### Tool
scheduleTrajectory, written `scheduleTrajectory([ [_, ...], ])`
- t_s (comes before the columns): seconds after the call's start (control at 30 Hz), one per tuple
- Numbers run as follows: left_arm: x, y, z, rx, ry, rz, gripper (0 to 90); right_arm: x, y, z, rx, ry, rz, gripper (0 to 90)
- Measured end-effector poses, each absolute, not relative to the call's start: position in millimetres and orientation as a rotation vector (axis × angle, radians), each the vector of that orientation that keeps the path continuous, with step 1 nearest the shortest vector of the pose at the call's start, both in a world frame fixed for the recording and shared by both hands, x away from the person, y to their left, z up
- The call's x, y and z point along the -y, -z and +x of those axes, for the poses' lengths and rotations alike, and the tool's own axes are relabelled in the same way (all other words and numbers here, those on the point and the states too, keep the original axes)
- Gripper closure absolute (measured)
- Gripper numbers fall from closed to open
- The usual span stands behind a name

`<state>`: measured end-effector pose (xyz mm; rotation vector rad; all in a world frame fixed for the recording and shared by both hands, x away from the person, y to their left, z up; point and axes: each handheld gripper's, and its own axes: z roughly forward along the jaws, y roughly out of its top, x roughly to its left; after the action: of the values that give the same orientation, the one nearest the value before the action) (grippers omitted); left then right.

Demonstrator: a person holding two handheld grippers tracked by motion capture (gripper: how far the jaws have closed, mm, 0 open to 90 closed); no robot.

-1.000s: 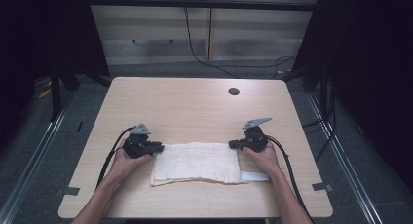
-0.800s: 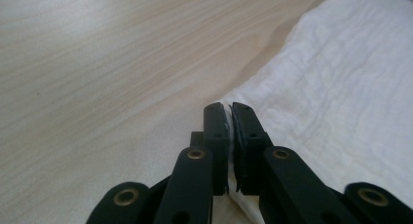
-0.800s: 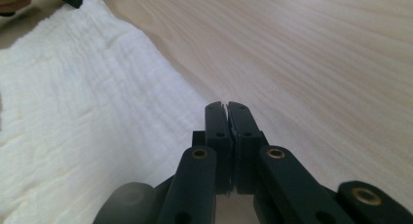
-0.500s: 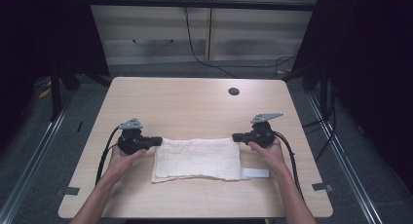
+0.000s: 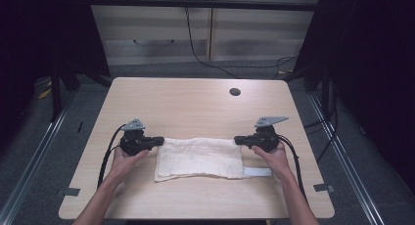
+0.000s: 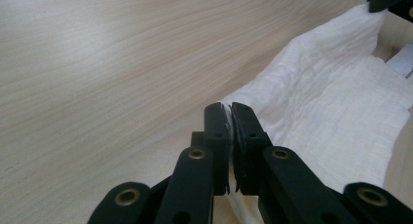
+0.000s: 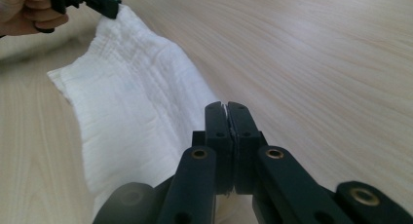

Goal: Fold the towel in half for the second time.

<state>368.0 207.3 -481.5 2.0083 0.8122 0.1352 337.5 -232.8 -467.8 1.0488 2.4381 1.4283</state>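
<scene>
White cloth point(image 5: 199, 157) lies folded along the near middle of the wooden desk point(image 5: 195, 102), and each claw is clamped on one far corner of it: the left claw point(image 5: 157, 141) at the left end, the right claw point(image 5: 238, 140) at the right. The step in hand looks like a fold, with the far edge pinched and slightly raised. The next move probably calls for both hands carrying that edge together, level and taut, toward the near edge.
</scene>
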Motion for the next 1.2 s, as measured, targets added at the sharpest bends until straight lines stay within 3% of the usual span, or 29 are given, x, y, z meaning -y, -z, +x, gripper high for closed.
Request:
scheduleTrajectory([
  [0.43, -206.0, 477.1, 360.7, -0.808, -0.150, 1.979, 86.4, 224.6, 457.5, 293.3, -2.500, -1.436, 0.921, 88.6],
  [1.2, -205.7, 470.3, 349.3, -0.746, -0.179, 2.003, 86.4, 205.0, 499.3, 259.5, -2.700, -1.217, 0.959, 88.7],
])
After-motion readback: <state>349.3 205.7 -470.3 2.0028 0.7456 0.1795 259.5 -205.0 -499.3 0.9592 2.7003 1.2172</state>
